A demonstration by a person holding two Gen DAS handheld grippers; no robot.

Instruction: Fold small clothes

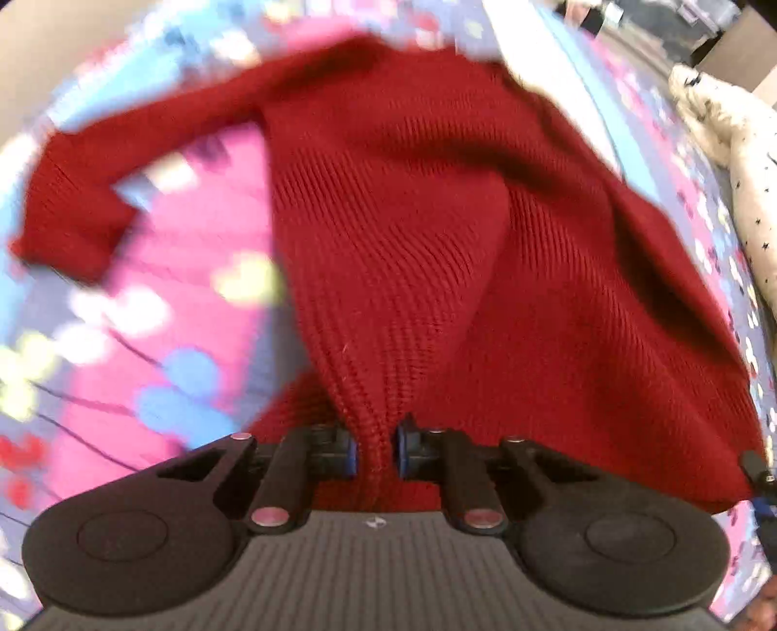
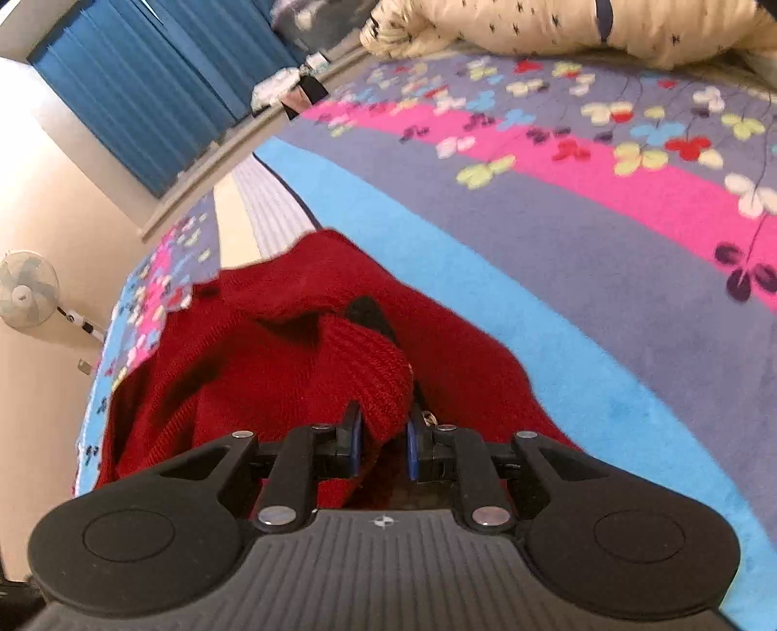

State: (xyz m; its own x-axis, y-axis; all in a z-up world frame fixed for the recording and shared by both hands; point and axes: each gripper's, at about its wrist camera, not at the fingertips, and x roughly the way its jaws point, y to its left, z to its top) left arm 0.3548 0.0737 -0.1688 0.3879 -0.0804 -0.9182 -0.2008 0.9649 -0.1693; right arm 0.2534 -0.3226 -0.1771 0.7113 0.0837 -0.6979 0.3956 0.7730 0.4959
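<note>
Red ribbed knit is filling most of the left wrist view: a small red sweater (image 1: 413, 233) is spreading out in front of the left gripper (image 1: 378, 454), with one sleeve (image 1: 73, 208) reaching off to the left over the floral blanket (image 1: 184, 252). The left gripper is pinching a bunched ridge of the sweater's edge, its blue-padded fingers (image 1: 353, 451) pressing in from both sides with only the fabric between them. The cloth is fanning upward and outward from that pinch, and much of the picture is blurring, so the far hem is hard to read.

In the right wrist view, the right gripper (image 2: 383, 444) is gripping a thick folded roll of the same sweater (image 2: 272, 349), its fingers (image 2: 350, 437) sitting narrow against the knit. The rest of the garment is lying crumpled on the blanket (image 2: 558, 272), which is showing purple, pink and light blue bands with flower prints. A cream quilt with small dark stars (image 2: 558, 24) is lying at the far edge of the bed, also showing at the right of the left view (image 1: 738, 160). Blue curtains (image 2: 145, 87) are hanging at the back left, and a white fan (image 2: 26, 289) is standing against the pale wall.
</note>
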